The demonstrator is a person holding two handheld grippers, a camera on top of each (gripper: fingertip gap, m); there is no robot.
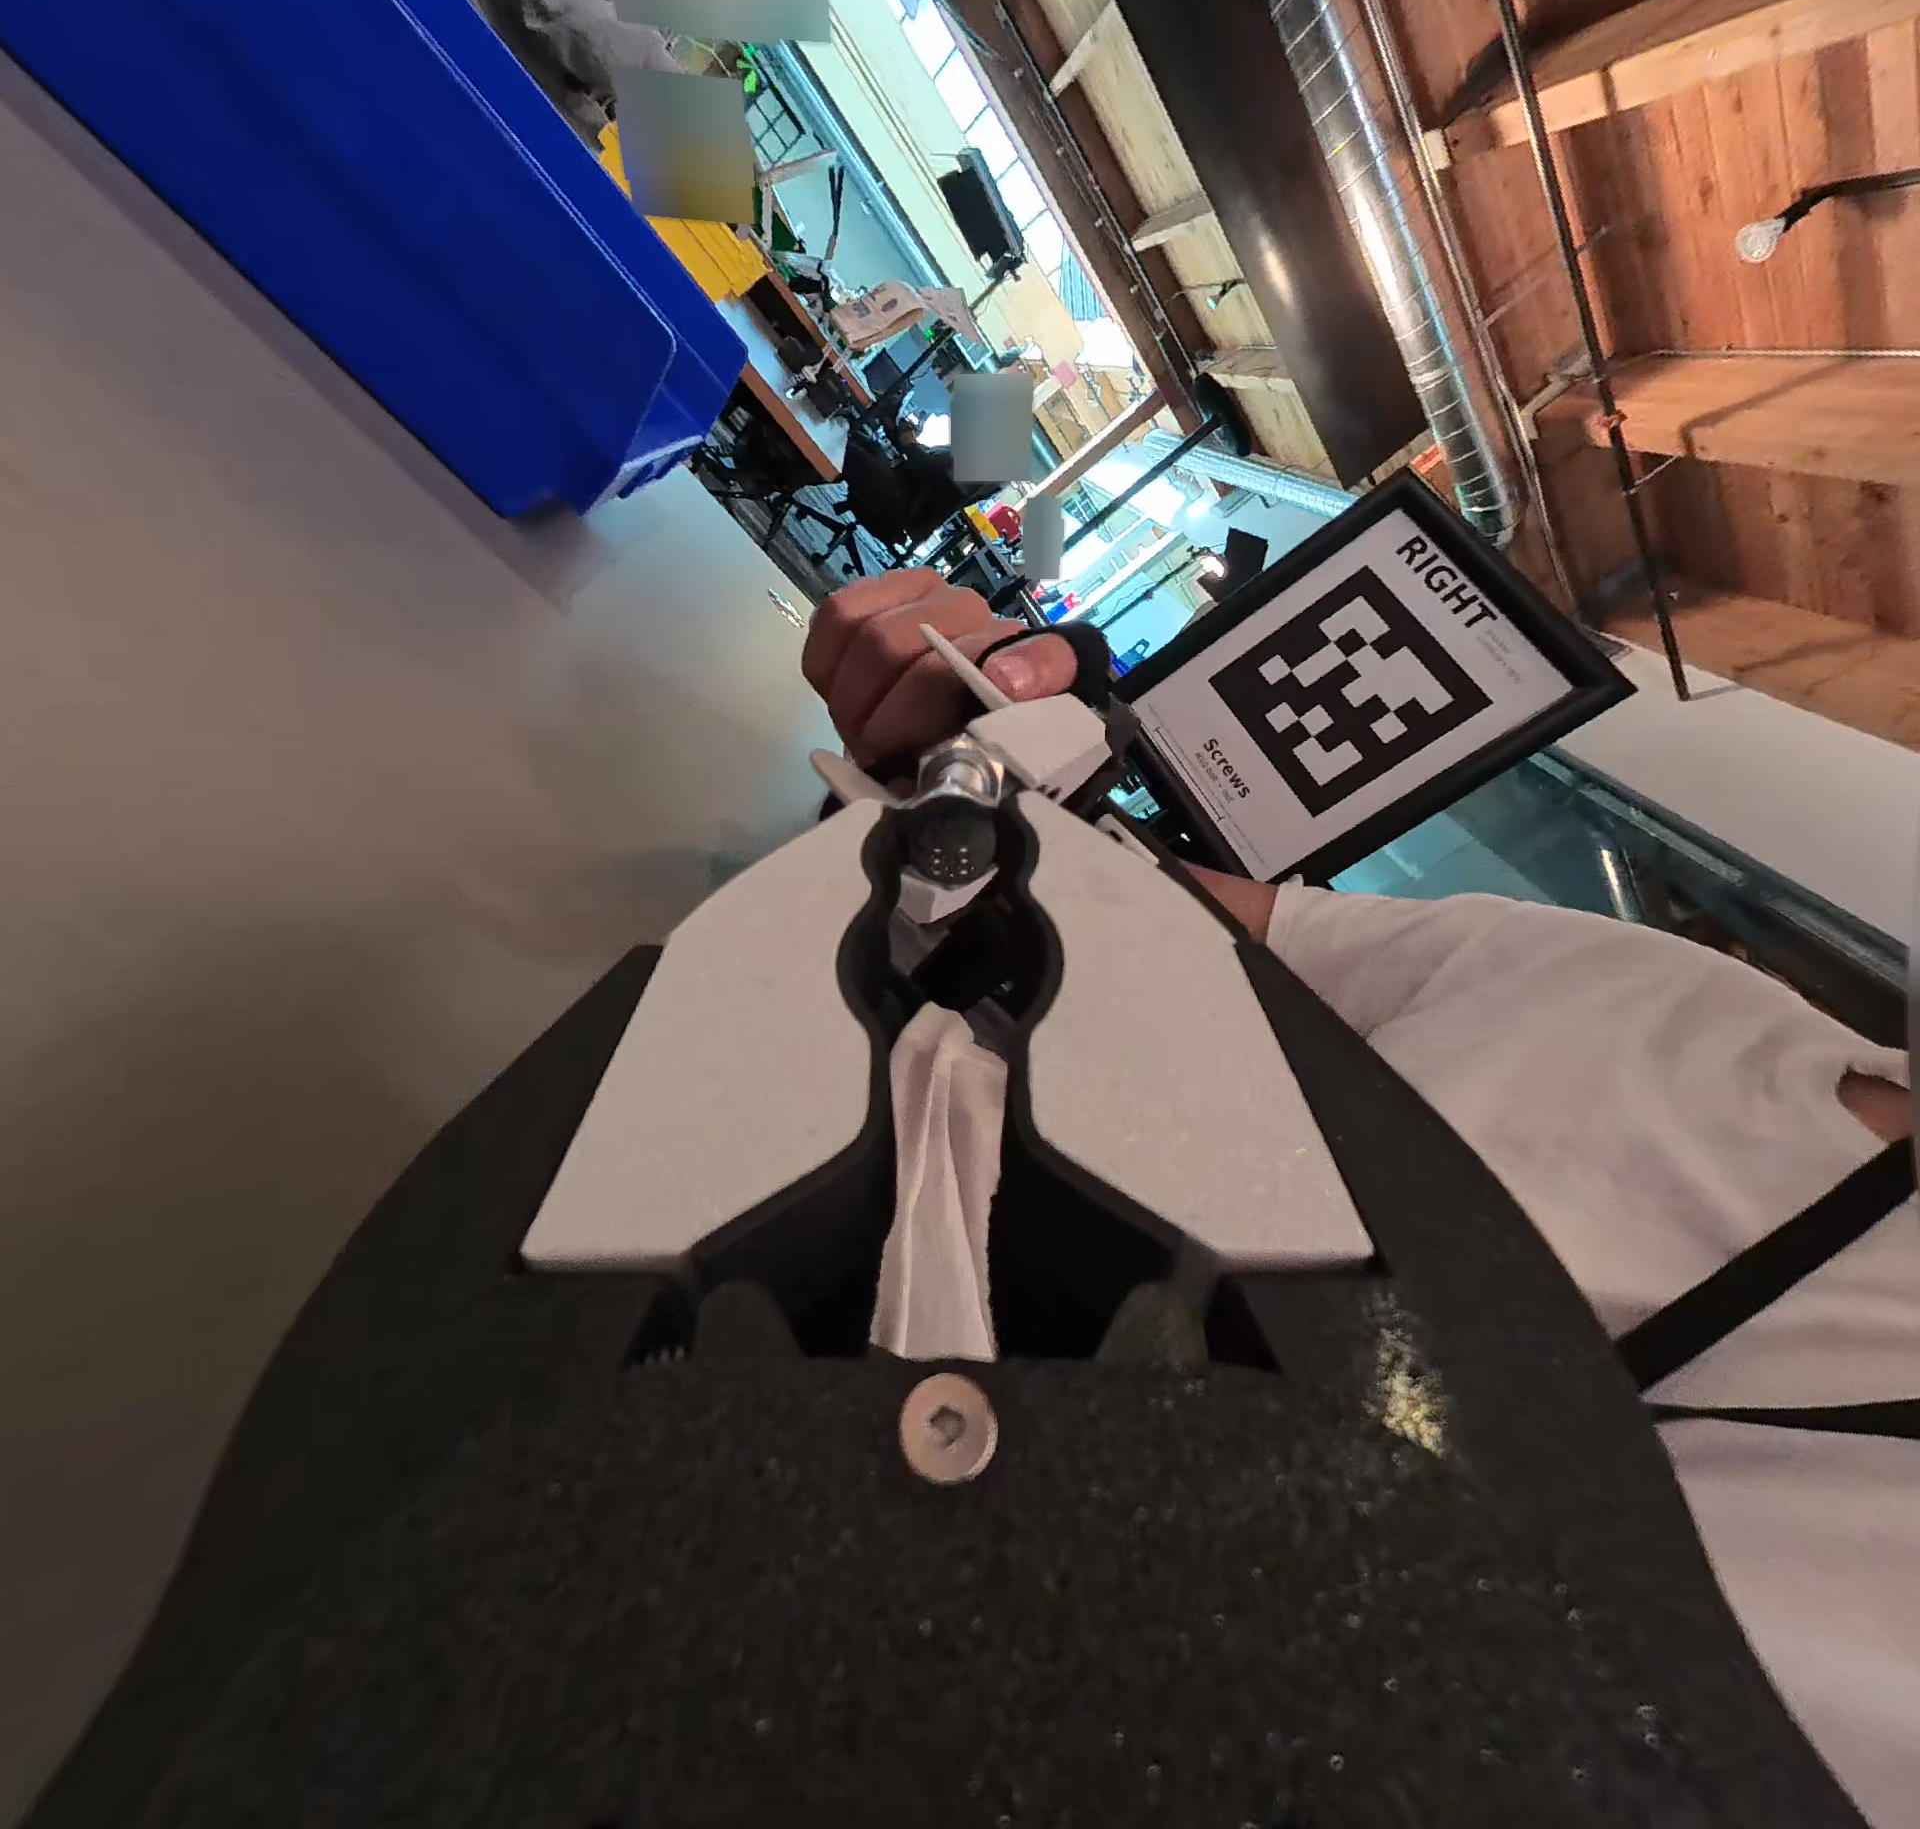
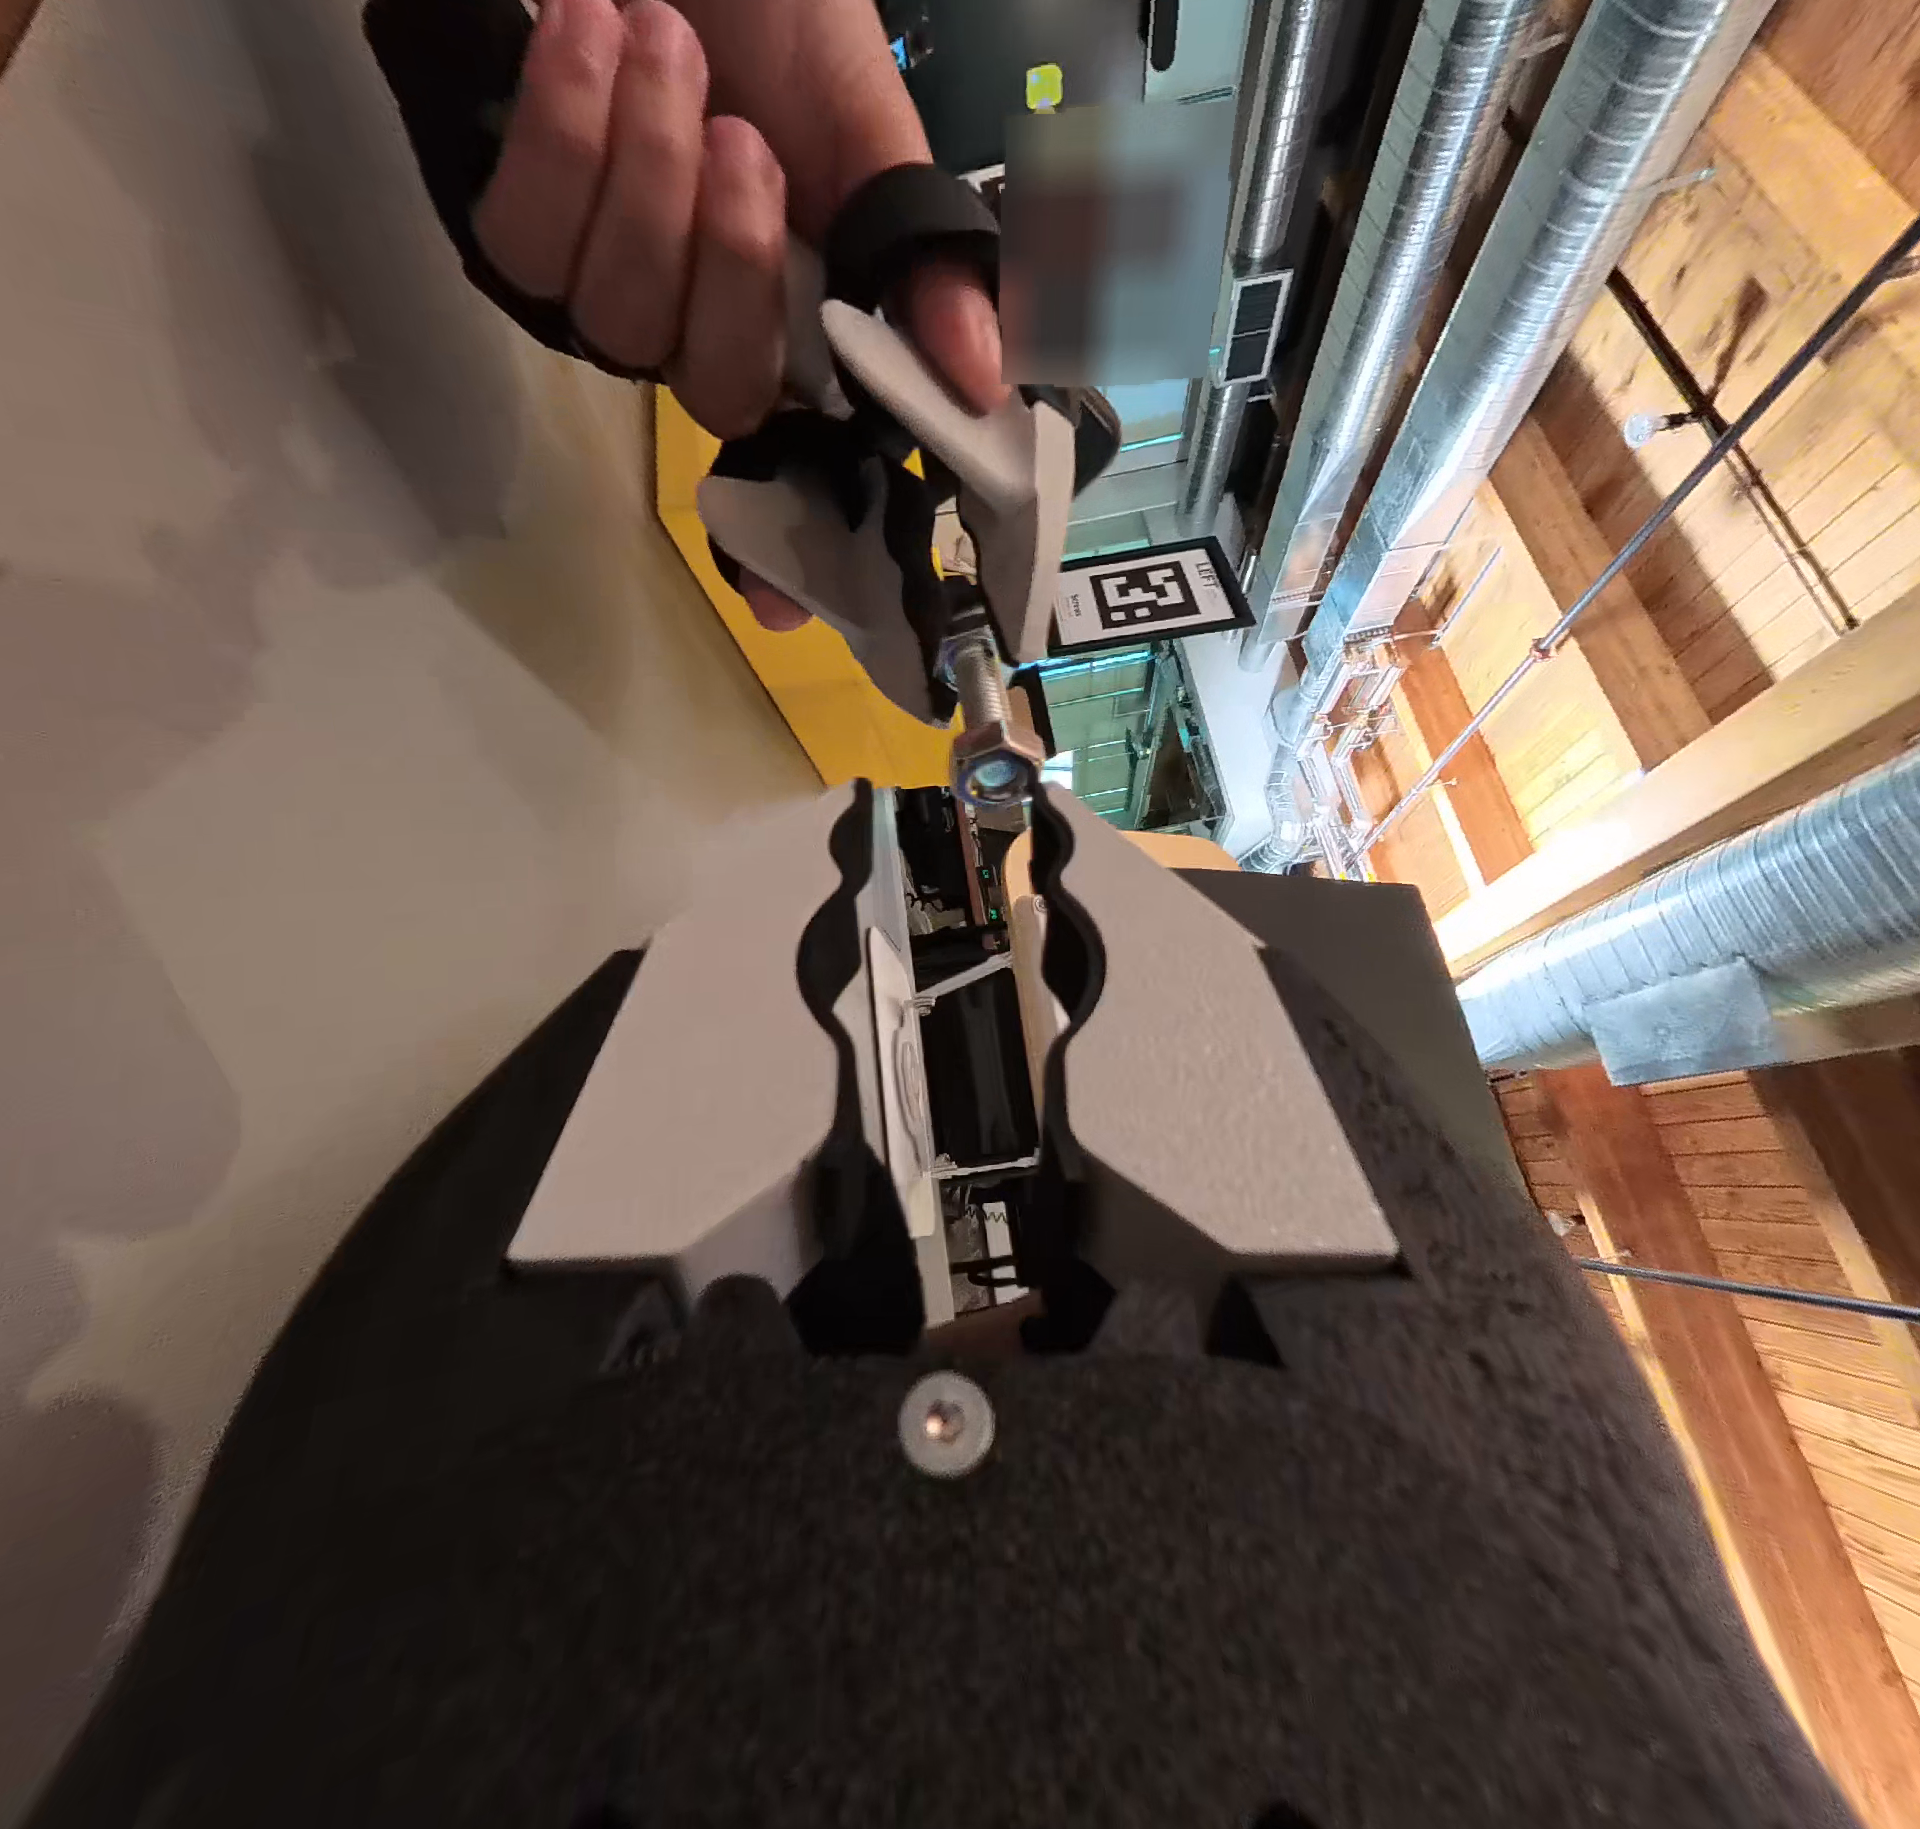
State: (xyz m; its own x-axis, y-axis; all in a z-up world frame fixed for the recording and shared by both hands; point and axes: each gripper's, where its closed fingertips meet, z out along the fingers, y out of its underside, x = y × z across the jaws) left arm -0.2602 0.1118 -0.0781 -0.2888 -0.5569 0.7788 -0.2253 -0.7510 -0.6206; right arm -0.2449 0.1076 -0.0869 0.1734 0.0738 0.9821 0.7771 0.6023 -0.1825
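Bolt (image 1: 948,854): head clenched in left claw (image 1: 948,829). Nut (image 2: 995,769): sits at shank's free end, between right claw's (image 2: 954,792) released fingers, not gripped.

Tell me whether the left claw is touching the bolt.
Touching. The left wrist view shows the left claw shut on the bolt, with both fingertips pressed against its head.
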